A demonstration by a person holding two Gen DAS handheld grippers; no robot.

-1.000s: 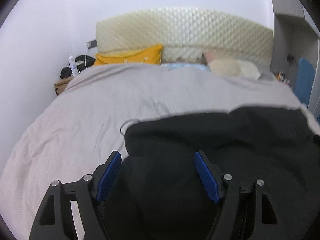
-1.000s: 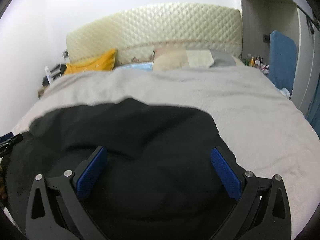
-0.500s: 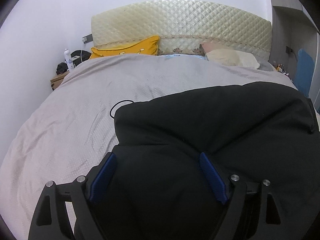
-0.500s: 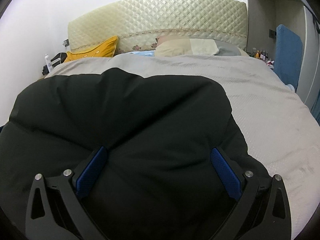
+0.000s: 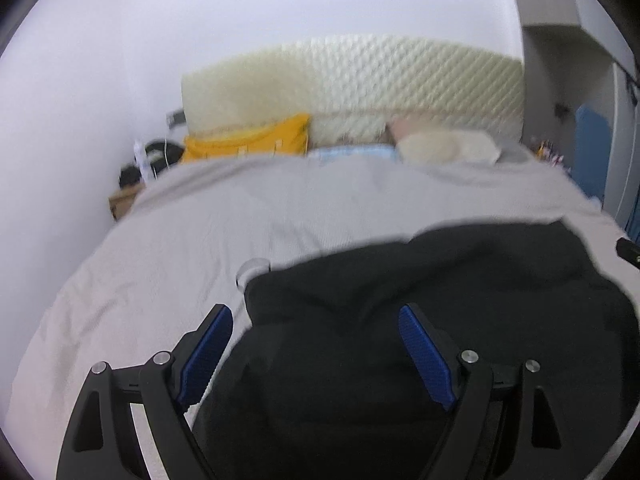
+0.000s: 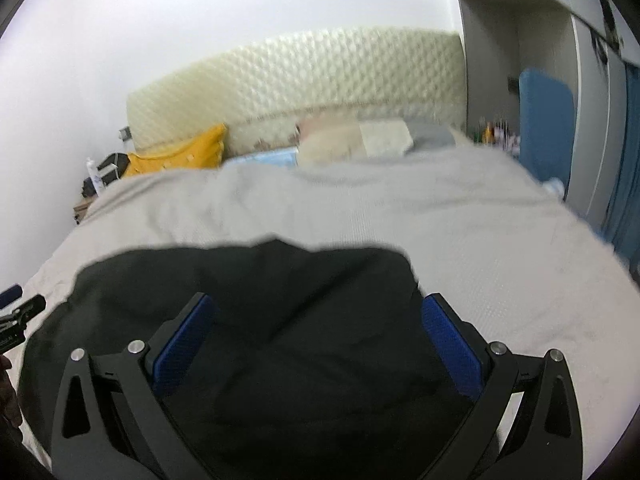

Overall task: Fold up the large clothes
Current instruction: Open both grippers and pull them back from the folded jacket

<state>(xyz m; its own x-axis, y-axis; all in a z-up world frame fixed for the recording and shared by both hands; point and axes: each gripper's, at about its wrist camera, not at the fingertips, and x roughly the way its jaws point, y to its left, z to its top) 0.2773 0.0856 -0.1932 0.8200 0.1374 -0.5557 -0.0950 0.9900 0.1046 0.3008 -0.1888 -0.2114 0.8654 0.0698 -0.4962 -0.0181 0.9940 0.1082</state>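
A large black garment (image 5: 420,320) lies bunched on the grey bedspread (image 5: 240,232); it also shows in the right wrist view (image 6: 280,320). My left gripper (image 5: 316,356) is open, its blue pads straddling the garment's left part. My right gripper (image 6: 316,344) is open over the garment's right part, with cloth between the pads. The garment's near edge is hidden under both grippers. Both views are blurred.
A quilted cream headboard (image 5: 360,80), a yellow pillow (image 5: 248,144) and a beige pillow (image 5: 444,146) stand at the bed's far end. A cluttered nightstand (image 5: 128,196) is at the left. A blue panel (image 6: 544,120) and wardrobe stand at the right.
Both grippers have pulled back and tilted up; the garment fills less of each view than half a second ago. Both stay open.
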